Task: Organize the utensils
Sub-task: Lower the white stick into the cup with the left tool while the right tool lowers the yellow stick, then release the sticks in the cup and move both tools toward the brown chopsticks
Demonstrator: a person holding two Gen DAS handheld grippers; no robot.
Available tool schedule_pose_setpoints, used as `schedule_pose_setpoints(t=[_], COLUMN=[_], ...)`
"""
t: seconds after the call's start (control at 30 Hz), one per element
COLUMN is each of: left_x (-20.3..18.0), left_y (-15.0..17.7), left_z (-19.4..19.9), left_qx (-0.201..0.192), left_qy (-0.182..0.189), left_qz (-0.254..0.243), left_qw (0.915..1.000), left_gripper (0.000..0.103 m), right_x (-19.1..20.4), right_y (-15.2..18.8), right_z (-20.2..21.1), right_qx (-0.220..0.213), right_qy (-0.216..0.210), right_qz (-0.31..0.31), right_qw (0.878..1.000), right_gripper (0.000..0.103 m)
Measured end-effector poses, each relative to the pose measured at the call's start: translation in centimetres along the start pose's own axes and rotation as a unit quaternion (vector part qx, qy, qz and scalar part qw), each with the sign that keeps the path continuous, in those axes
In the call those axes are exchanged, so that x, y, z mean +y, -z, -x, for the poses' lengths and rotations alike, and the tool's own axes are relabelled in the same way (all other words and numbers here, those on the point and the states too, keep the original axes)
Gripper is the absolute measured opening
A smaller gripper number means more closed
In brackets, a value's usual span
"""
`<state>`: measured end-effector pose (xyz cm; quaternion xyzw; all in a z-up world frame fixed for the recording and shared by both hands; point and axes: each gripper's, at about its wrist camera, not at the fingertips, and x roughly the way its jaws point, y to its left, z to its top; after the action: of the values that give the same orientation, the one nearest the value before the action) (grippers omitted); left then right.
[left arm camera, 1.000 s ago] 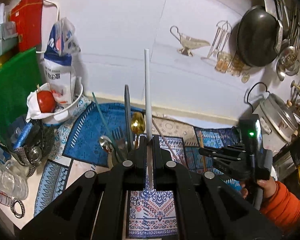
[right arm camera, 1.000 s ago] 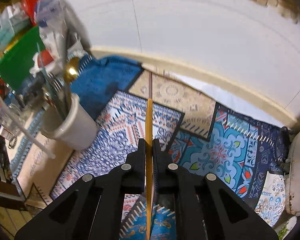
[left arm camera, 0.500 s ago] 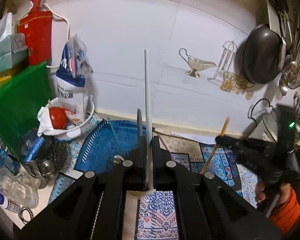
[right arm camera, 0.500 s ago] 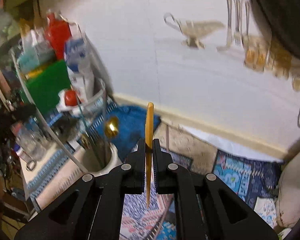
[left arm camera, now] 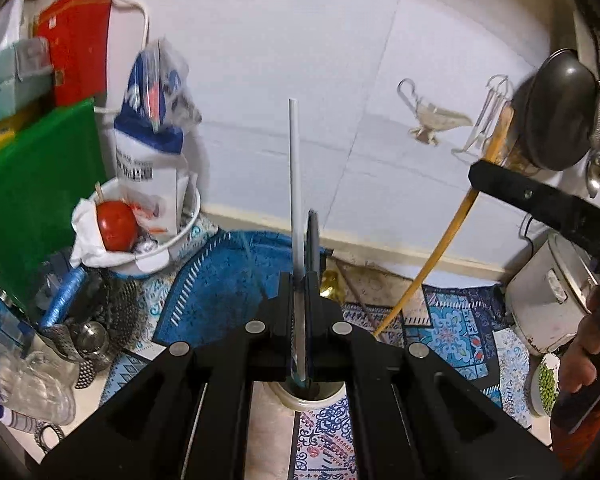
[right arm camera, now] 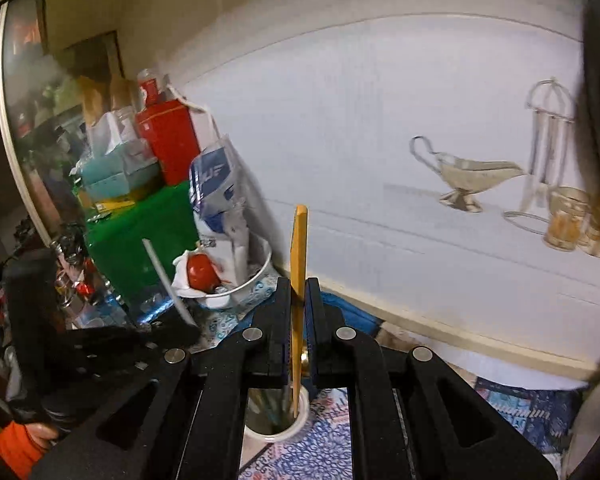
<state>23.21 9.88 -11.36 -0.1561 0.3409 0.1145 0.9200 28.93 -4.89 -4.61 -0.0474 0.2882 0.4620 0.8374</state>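
the white straw (left arm camera: 293,184) stood clamped in the closed left gripper (left arm camera: 299,280), its long axis upright, lower end hidden behind the fingers over the utensil cup (left arm camera: 300,398). the yellow stick (right arm camera: 299,280) was pinched in the closed right gripper (right arm camera: 299,292), near vertical, its lower tip just inside the cup's rim (right arm camera: 300,426). a second earlier the right gripper had looked down at the patterned mat (right arm camera: 320,452) with the cup off to the left; now it sat higher, above the cup. the left view had moved in, so most of the cup was hidden. the cup's contents were dark and hard to make out.
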Motion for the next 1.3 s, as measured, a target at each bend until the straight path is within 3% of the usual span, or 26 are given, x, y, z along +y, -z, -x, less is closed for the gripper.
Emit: schedule_pose_setpoints(t=[0.5, 0.9, 0.97, 1.07, 1.17, 1.3], left_x=[1.7, 2.0, 1.9, 1.7, 1.4, 0.9], left_y=[2.2, 2.4, 2.5, 2.4, 2.4, 2.5], left_z=[-5.1, -5.9, -5.8, -5.4, -4.8, -3.7], left_qx=[0.061, 0.074, 0.075, 0.072, 0.069, 0.061], left_qy=[0.012, 0.006, 0.004, 0.0, -0.004, -0.014], left_qz=[0.012, 0.007, 0.005, 0.002, 0.0, -0.004], left_qw=[0.998, 0.9972, 0.9972, 0.9974, 0.9976, 0.998], left_gripper=[0.003, 0.003, 0.003, 0.003, 0.004, 0.013], right_x=[1.9, 1.7, 1.7, 1.3, 1.2, 0.7], right_y=[4.5, 5.1, 5.1, 5.2, 5.3, 5.6], right_z=[-7.2, -8.5, -8.5, -7.9, -7.0, -5.8], right_qx=[0.113, 0.142, 0.145, 0.14, 0.134, 0.127], right_qy=[-0.005, 0.001, 0.002, 0.001, 0.001, 0.006], right_qz=[0.044, 0.047, 0.046, 0.039, 0.04, 0.037], right_qw=[0.993, 0.989, 0.988, 0.989, 0.99, 0.991], right_gripper=[0.006, 0.007, 0.011, 0.028, 0.029, 0.031])
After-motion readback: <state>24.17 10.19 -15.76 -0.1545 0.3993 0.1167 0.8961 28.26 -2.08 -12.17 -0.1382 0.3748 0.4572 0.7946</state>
